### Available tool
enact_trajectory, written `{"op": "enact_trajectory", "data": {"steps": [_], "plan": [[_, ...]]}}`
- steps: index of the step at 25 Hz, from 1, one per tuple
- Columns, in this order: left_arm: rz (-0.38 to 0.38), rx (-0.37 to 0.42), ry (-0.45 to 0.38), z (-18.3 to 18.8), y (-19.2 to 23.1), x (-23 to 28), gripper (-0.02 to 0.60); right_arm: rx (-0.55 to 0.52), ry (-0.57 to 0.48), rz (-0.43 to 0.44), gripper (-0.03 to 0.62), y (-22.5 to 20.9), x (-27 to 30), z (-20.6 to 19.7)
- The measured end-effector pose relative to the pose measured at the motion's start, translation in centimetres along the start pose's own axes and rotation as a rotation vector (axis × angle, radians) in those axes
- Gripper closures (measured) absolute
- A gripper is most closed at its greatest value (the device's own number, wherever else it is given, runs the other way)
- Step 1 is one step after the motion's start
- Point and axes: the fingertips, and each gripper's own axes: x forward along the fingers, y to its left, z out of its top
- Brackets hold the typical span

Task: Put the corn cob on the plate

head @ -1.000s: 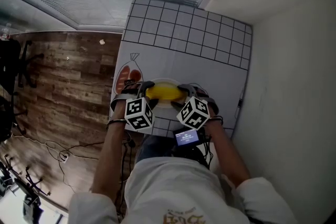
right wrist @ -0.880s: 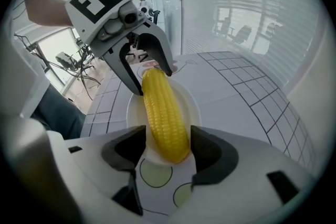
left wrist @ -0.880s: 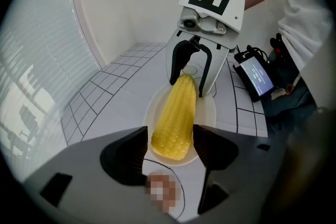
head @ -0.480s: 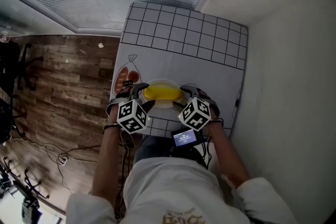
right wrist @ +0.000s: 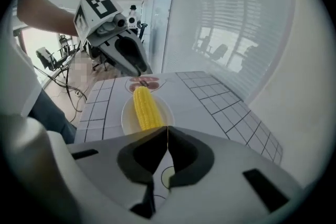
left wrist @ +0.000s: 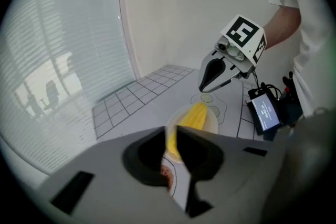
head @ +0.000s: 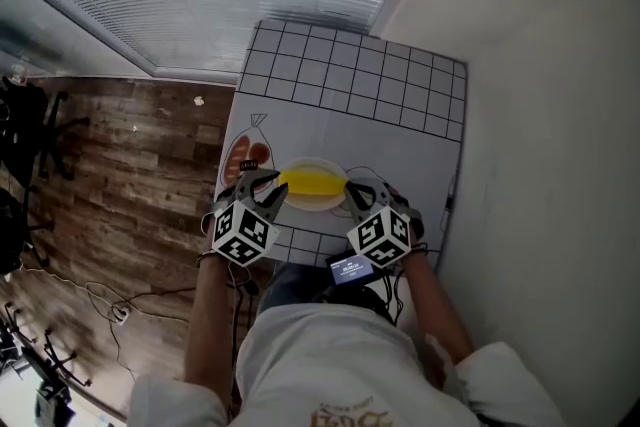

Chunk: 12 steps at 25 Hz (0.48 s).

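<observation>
One corn cob [head: 312,182], one plate [head: 318,203], two tools: left tool [head: 262,187], right tool [head: 358,193].

Person's got the left forearm [head: 207,315] and right forearm [head: 436,300] stretched out side by side in the lower middle of the head view. Both claws tip forward and down, angled a bit toward each other. The left claw [head: 265,187] has just been closing, with a narrow gap left and nothing pinched. On the right claw [head: 362,195] the tips are touching, and it's empty too.
</observation>
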Motion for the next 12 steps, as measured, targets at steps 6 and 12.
{"op": "enact_trajectory", "data": {"steps": [6, 12], "plan": [[0.054, -0.136, -0.138, 1.7, -0.3, -2.2, 0.574, 0.142, -0.081, -0.027, 0.586, -0.3, -2.2, 1.5], [0.15, -0.27, -0.259, 4.0, 0.6, -4.2, 0.574, 0.247, -0.167, -0.1, 0.586, -1.5, -4.4, 2.7]]}}
